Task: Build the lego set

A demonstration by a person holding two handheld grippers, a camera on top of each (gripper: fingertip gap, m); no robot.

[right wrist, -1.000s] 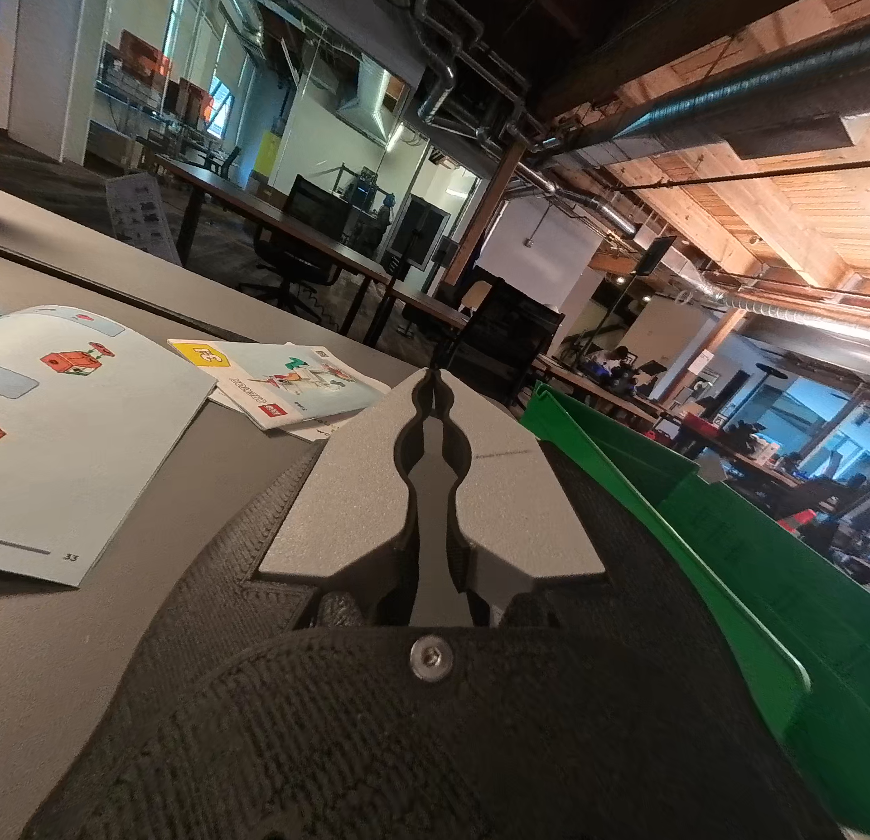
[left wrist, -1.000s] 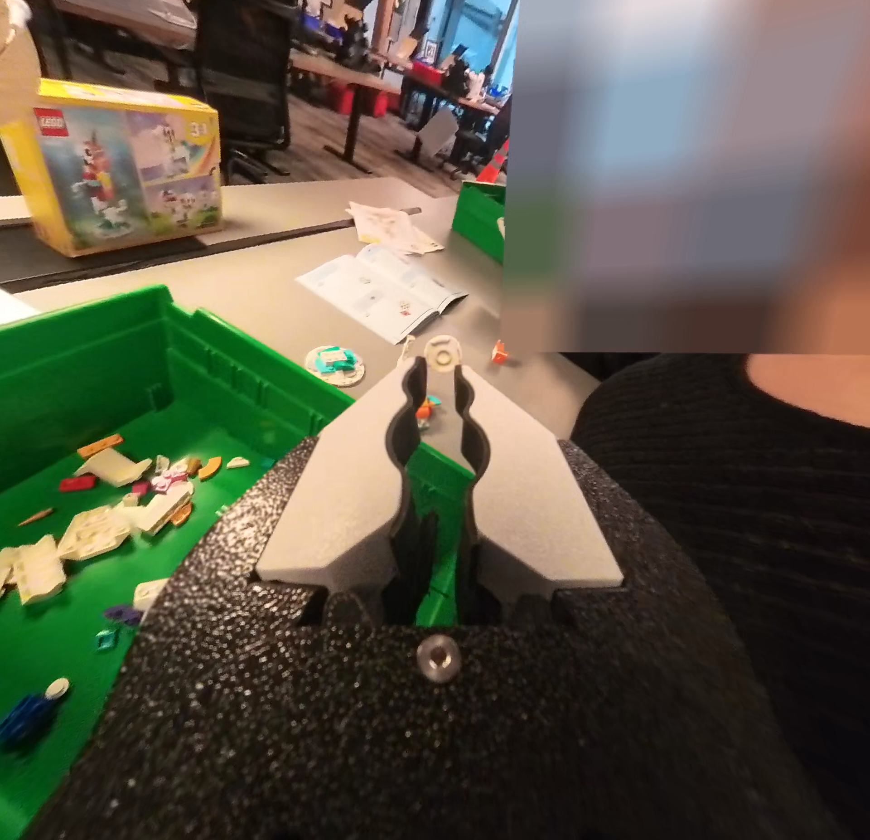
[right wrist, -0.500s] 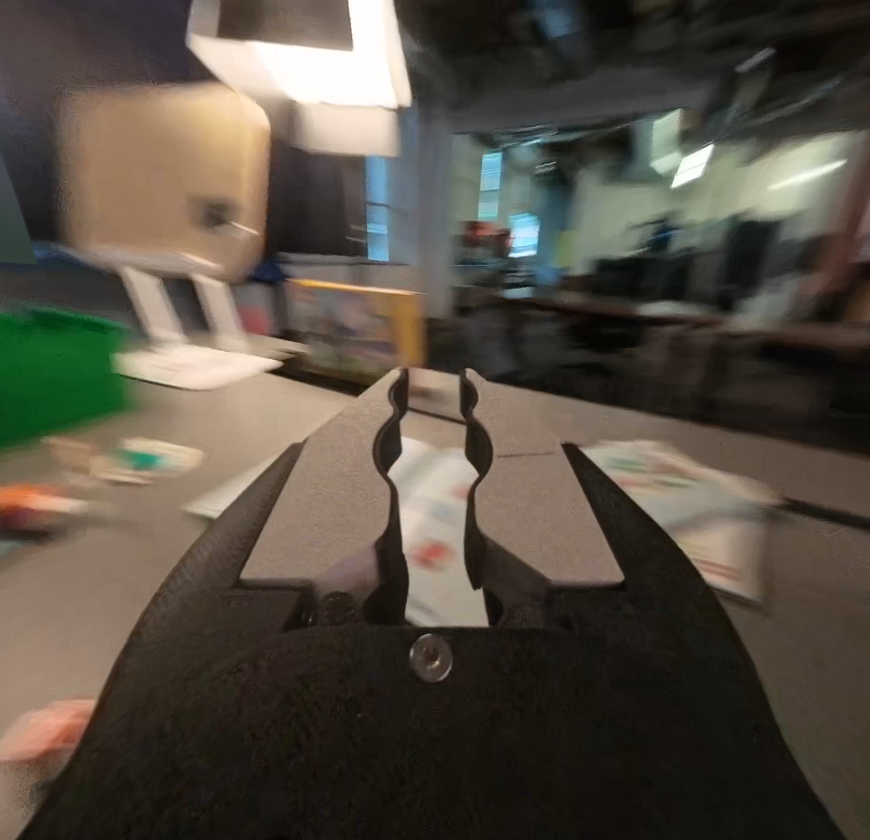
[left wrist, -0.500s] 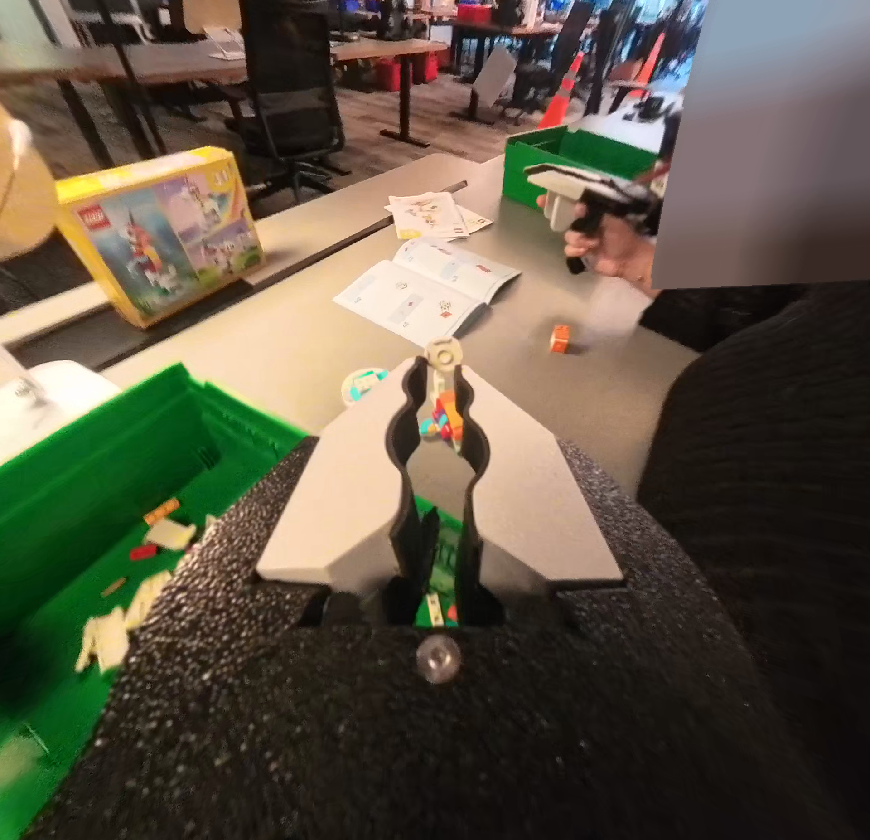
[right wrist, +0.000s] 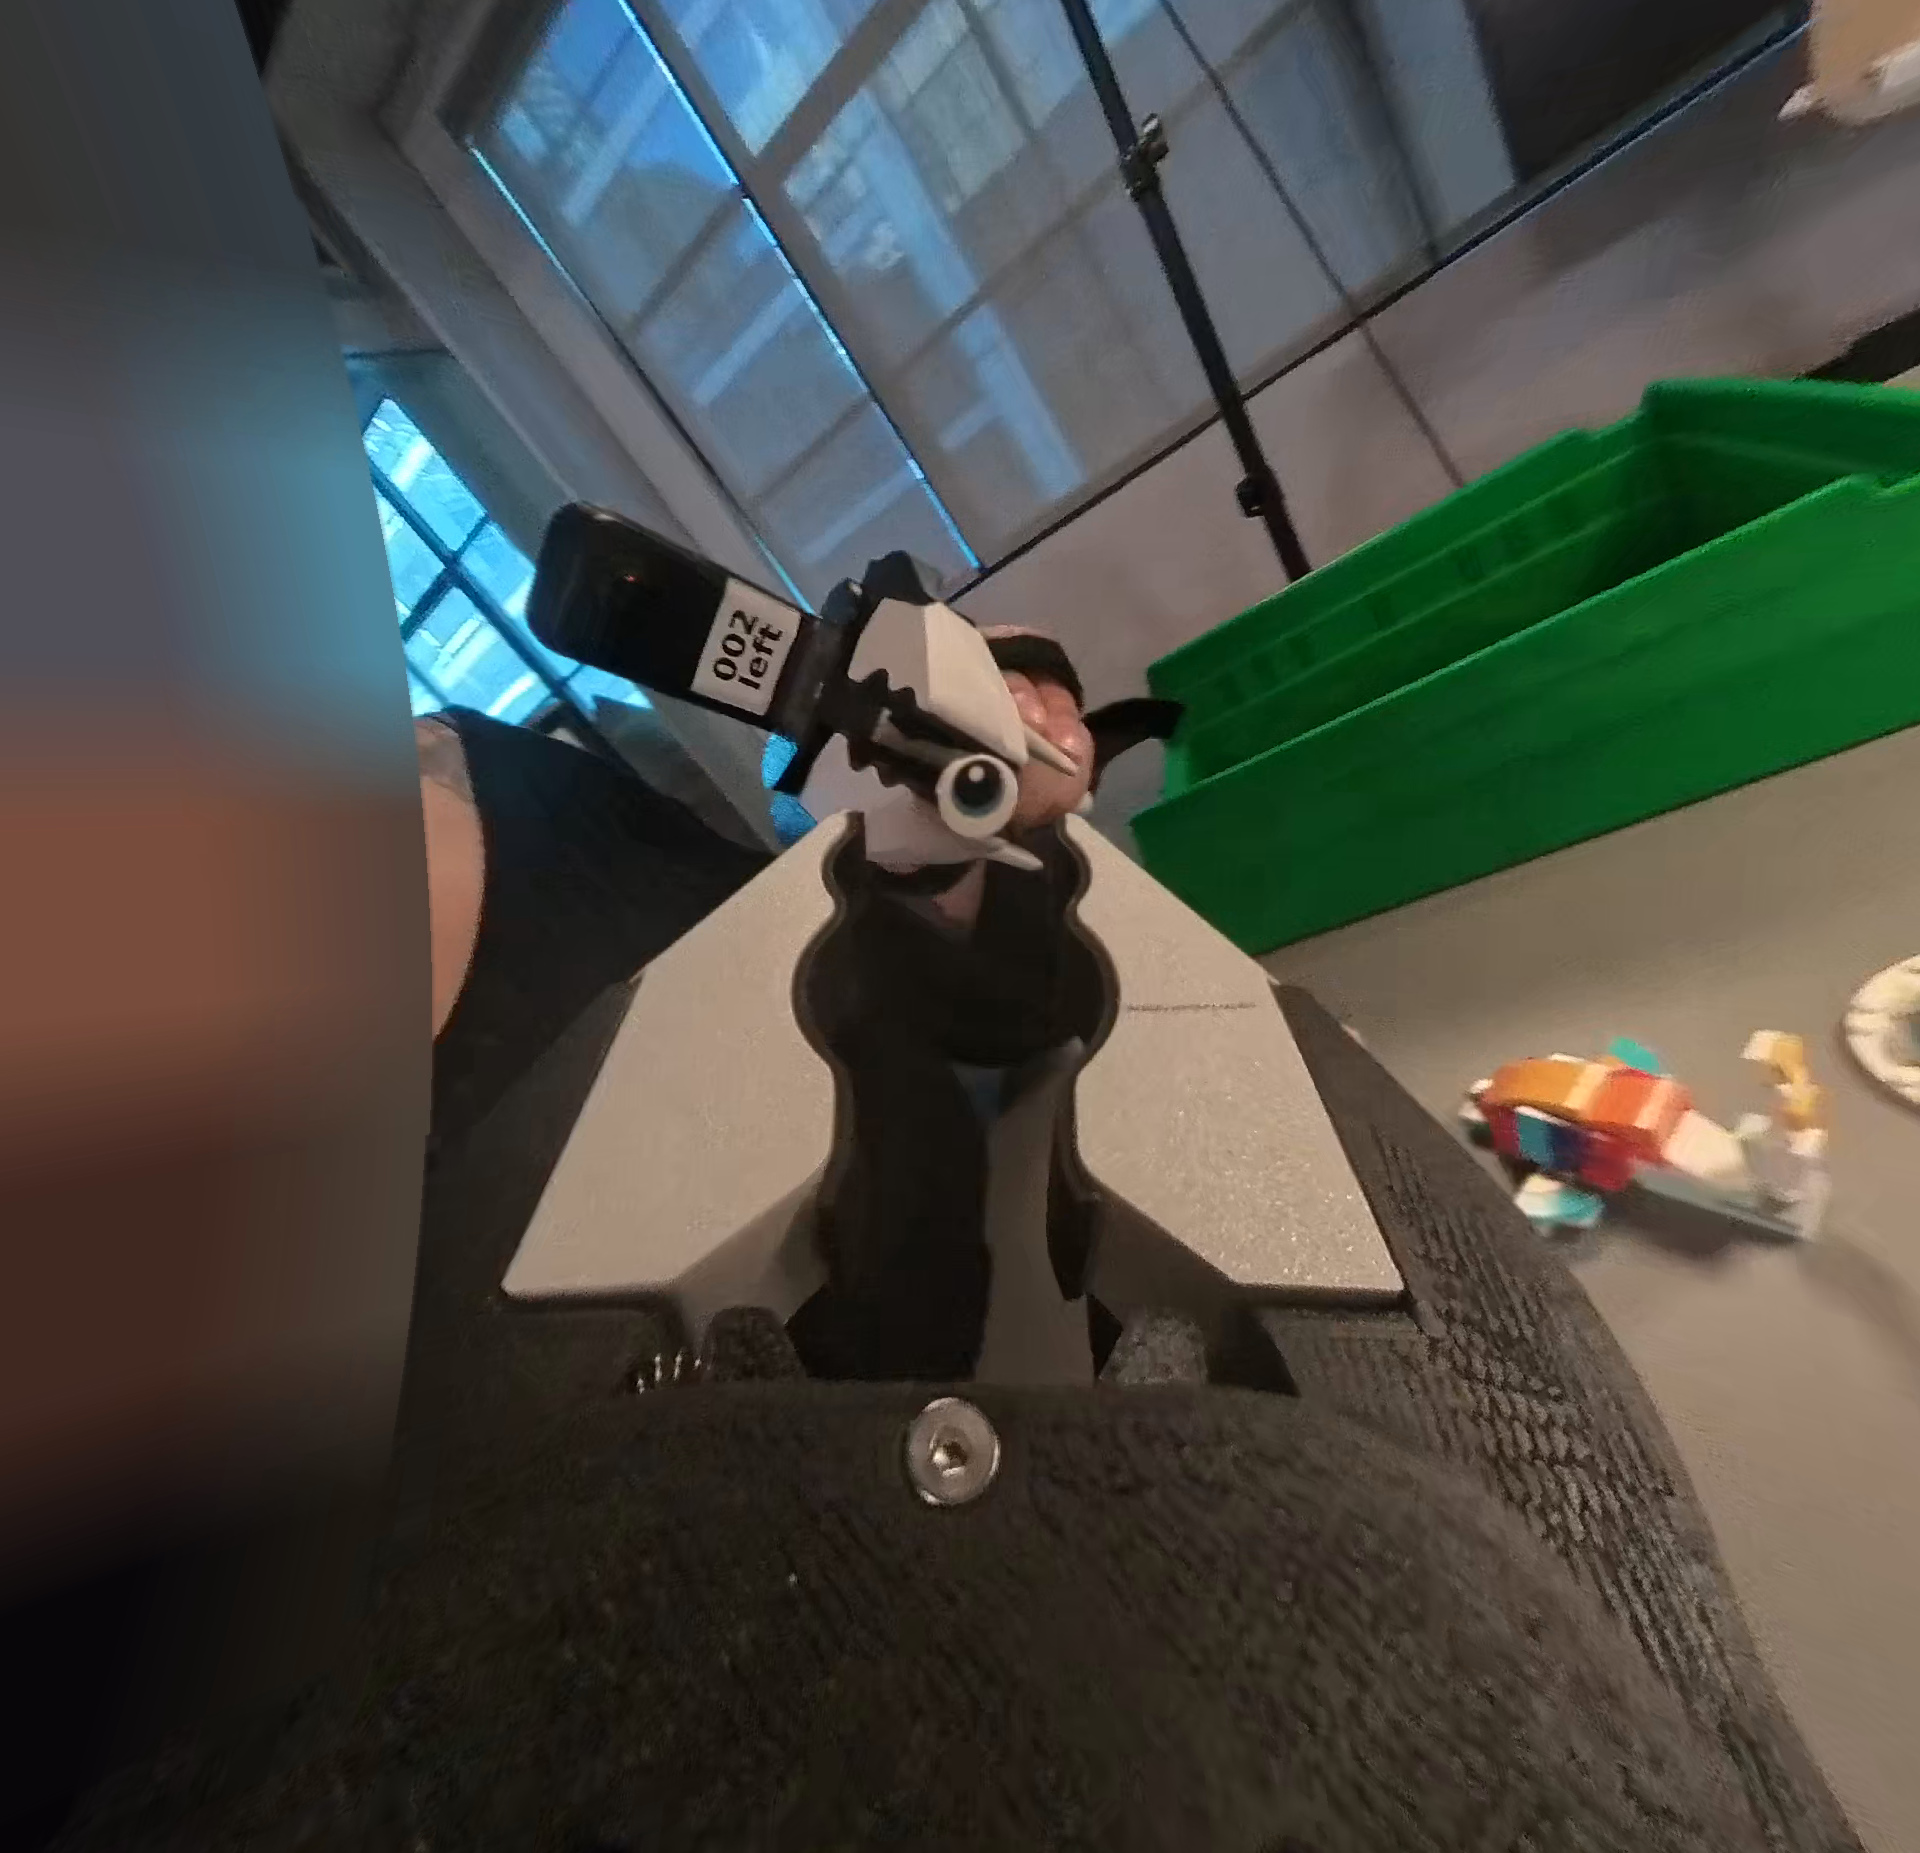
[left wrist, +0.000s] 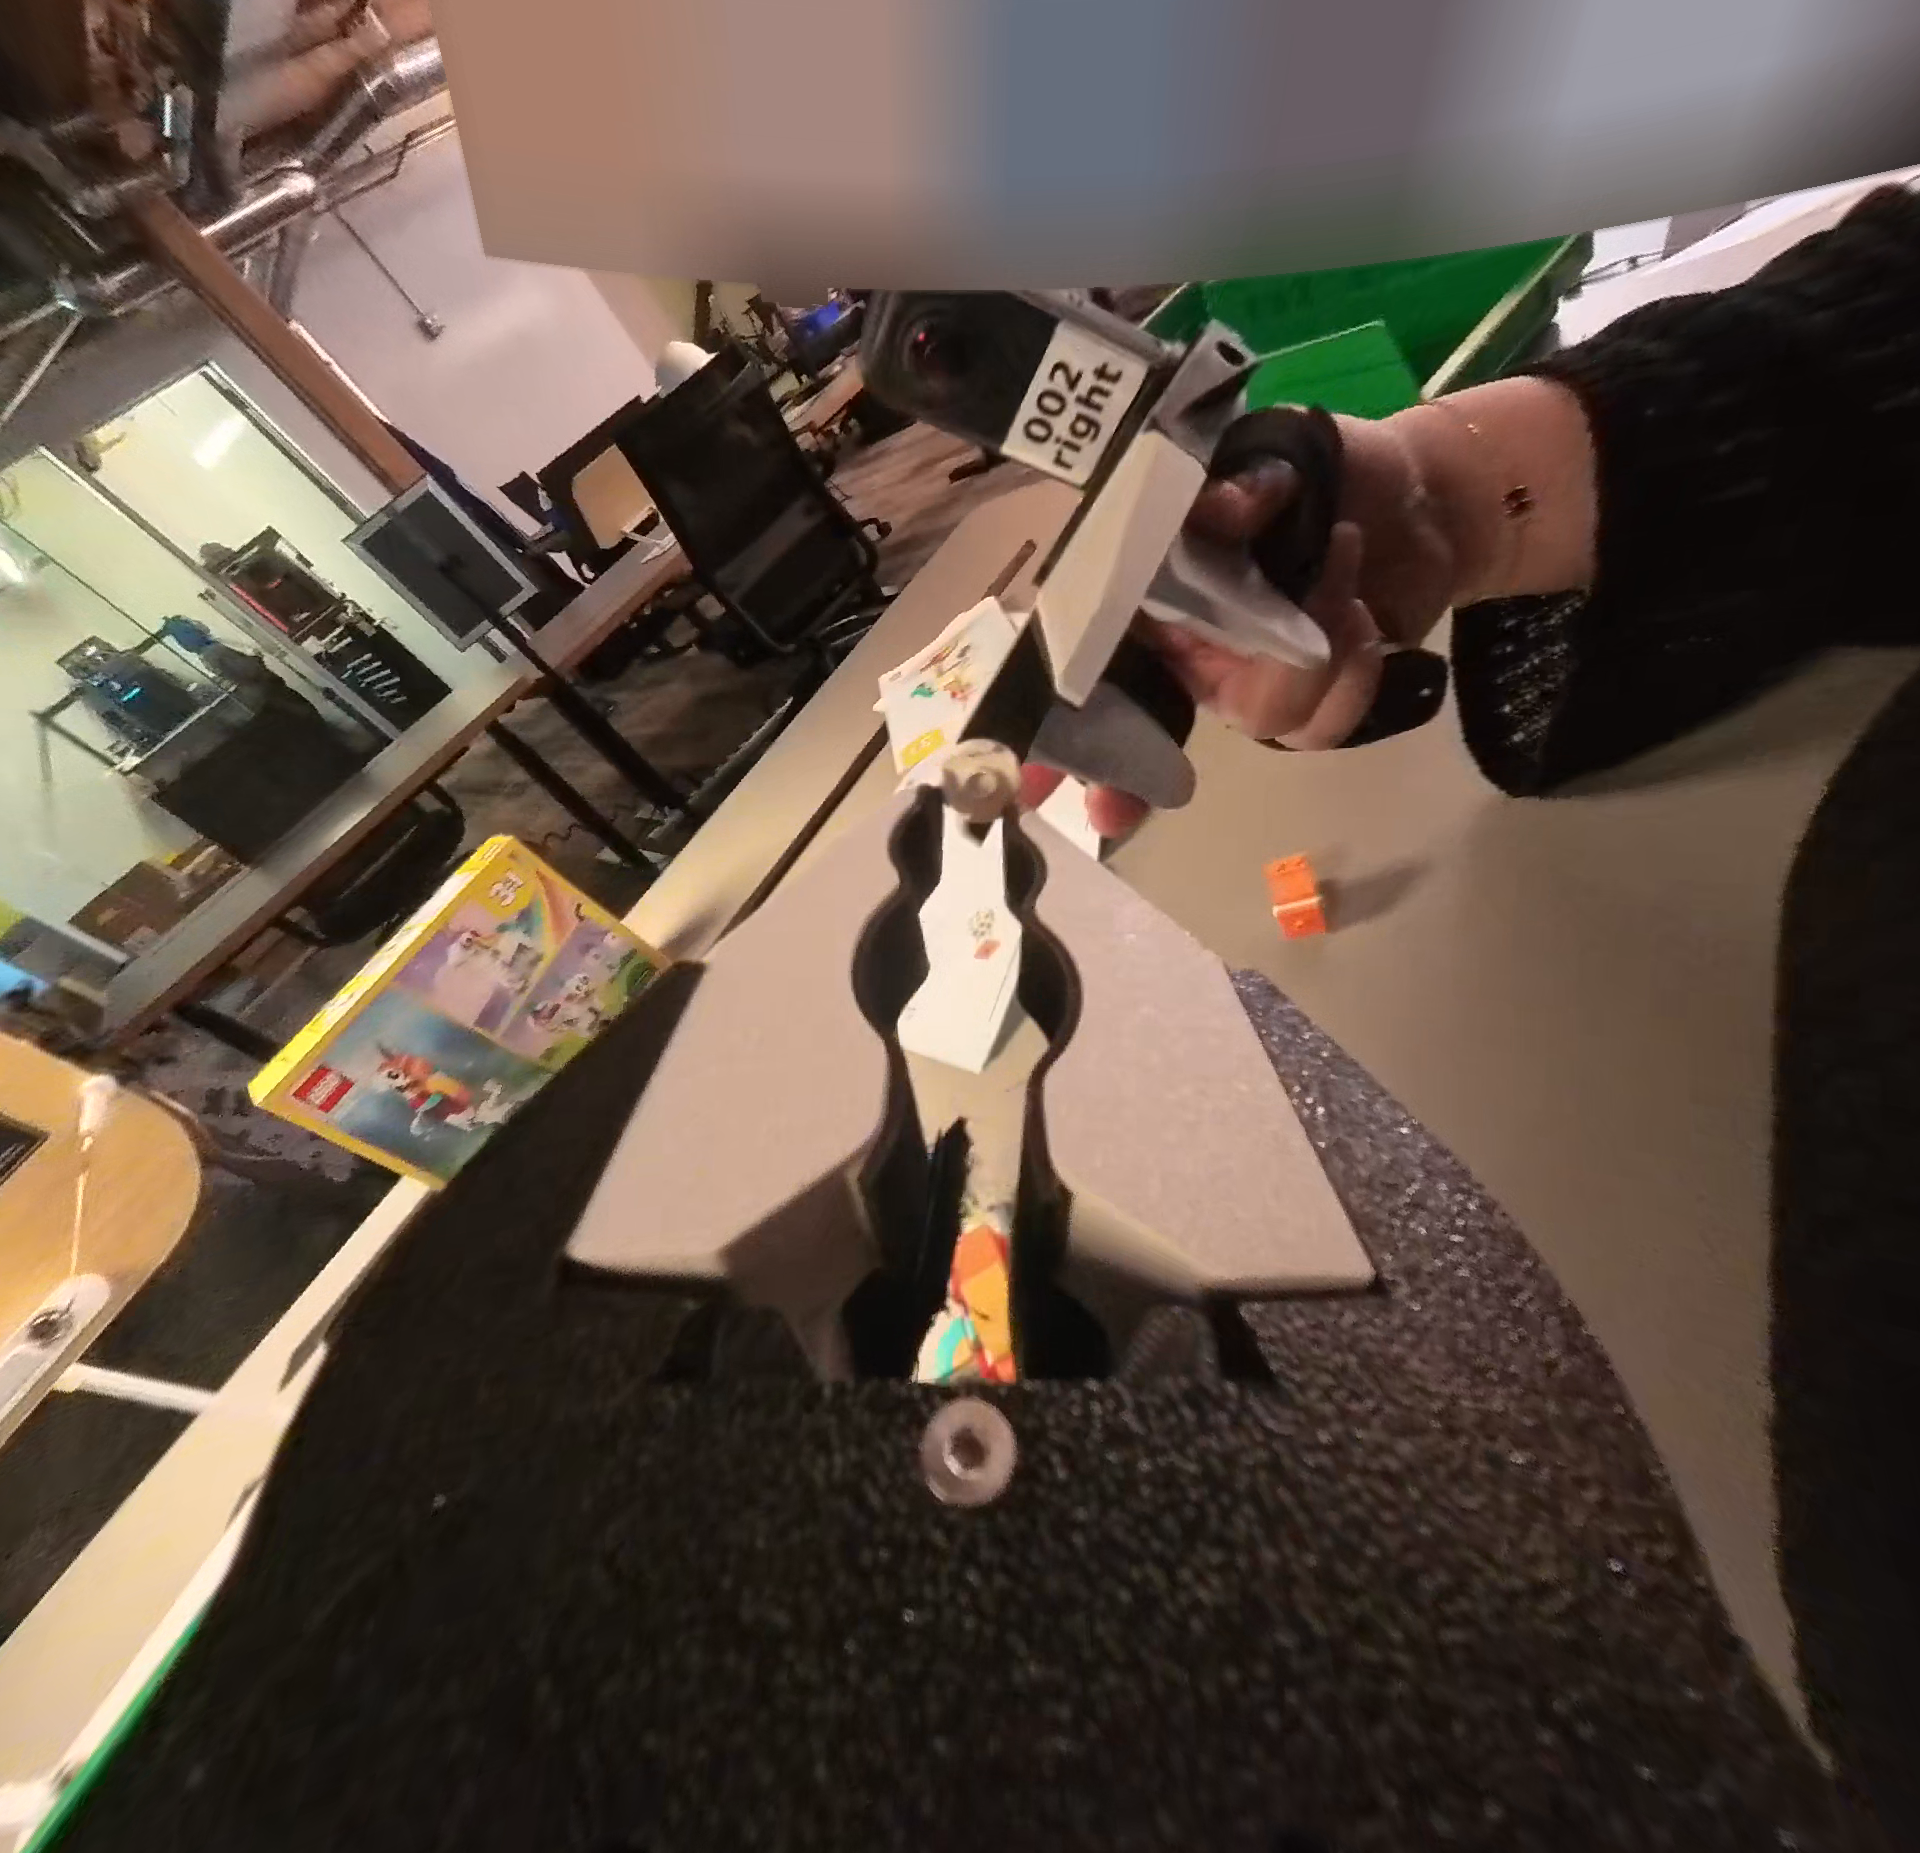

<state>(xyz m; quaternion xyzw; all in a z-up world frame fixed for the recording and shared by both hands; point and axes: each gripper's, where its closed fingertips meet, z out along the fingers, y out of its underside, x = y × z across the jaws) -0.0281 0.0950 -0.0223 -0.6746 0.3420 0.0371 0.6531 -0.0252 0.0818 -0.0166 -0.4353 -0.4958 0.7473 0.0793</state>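
Observation:
My left gripper (left wrist: 971,816) is shut on a small round white piece (left wrist: 977,777) held at its fingertips, raised above the table. In the right wrist view this piece (right wrist: 977,790) shows a printed blue eye. My right gripper (right wrist: 956,853) is open, its jaws well apart, with the eye piece just beyond its tips. The two grippers point at each other, tips nearly meeting. A partly built colourful model (right wrist: 1642,1138) lies on the grey table (right wrist: 1558,1440) to the right. A small orange brick (left wrist: 1294,894) sits on the table.
A green bin (right wrist: 1558,712) stands on the table behind the model. A yellow set box (left wrist: 457,1014) stands at the far table edge. An instruction booklet (left wrist: 971,972) lies beyond my left fingers. A person's hand (left wrist: 1351,556) and black sleeve hold the right gripper. Left tips and right tips are each some 20 cm from the partly built colourful model (right wrist: 1642,1138). The small orange brick (left wrist: 1294,894) is about 20 cm from both grippers' fingertips.
Both grippers have lifted off the table and swung to face each other. The right gripper has opened. The left gripper still holds the round piece.

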